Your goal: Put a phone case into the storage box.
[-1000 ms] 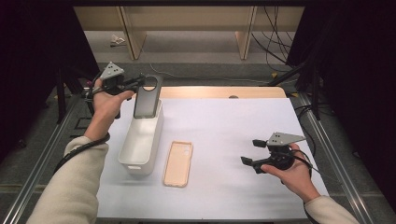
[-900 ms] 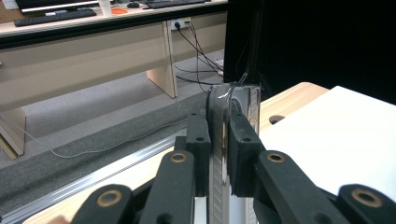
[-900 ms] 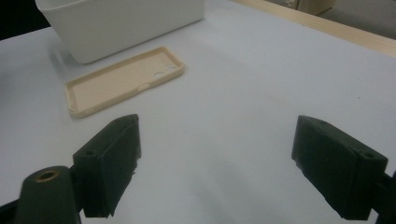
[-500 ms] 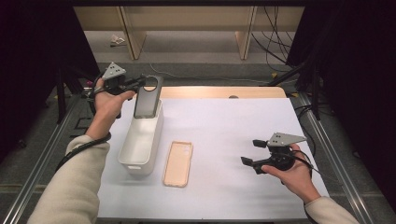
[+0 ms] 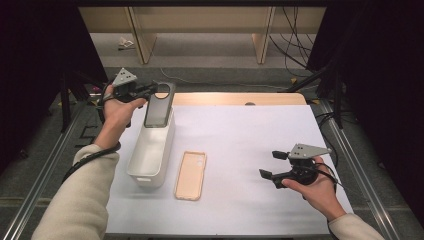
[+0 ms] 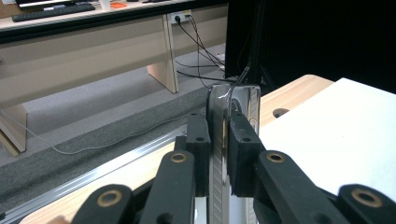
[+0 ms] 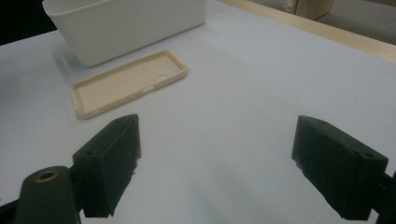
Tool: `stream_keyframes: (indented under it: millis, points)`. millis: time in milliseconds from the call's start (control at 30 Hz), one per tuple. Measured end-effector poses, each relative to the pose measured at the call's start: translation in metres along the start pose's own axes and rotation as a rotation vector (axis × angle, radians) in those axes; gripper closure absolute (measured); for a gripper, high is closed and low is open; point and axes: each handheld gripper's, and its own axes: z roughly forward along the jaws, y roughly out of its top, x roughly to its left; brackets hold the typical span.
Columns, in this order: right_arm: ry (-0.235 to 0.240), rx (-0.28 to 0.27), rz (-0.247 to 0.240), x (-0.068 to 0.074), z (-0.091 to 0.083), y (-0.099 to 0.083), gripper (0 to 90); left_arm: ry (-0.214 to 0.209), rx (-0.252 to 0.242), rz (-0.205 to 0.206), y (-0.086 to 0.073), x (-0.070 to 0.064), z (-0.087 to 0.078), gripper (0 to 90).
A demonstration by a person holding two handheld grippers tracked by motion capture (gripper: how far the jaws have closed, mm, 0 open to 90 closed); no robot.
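Fingers pinch dark phone case edge-on; high view shows white bin beneath.

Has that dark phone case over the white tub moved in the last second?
No. The dark phone case sits at the same spot over the far end of the white tub, clamped in the left gripper.

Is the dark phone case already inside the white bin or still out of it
Out. The left gripper holds the dark phone case upright above the white bin's far end; its lower end only reaches the rim.
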Motion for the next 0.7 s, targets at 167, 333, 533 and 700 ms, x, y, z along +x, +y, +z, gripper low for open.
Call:
stream_keyframes:
  millis: [167, 333, 533, 700]
  points:
    - [0.0, 0.0, 0.001, 0.0, 0.0, -0.001, 16.4, 0.001, 0.003, -0.003, -0.001, 0.002, 0.001, 80.3]
    - [0.0, 0.0, 0.002, 0.0, 0.0, -0.001, 16.4, 0.007, 0.008, -0.01, -0.004, 0.004, 0.003, 80.3]
    - [0.001, 0.002, 0.002, 0.0, 0.0, -0.001, 16.4, 0.006, 0.015, -0.018, -0.008, 0.006, 0.005, 80.3]
    - [0.001, -0.002, 0.005, -0.001, 0.0, -0.001, 16.4, 0.006, 0.028, -0.025, -0.012, 0.007, 0.009, 80.3]
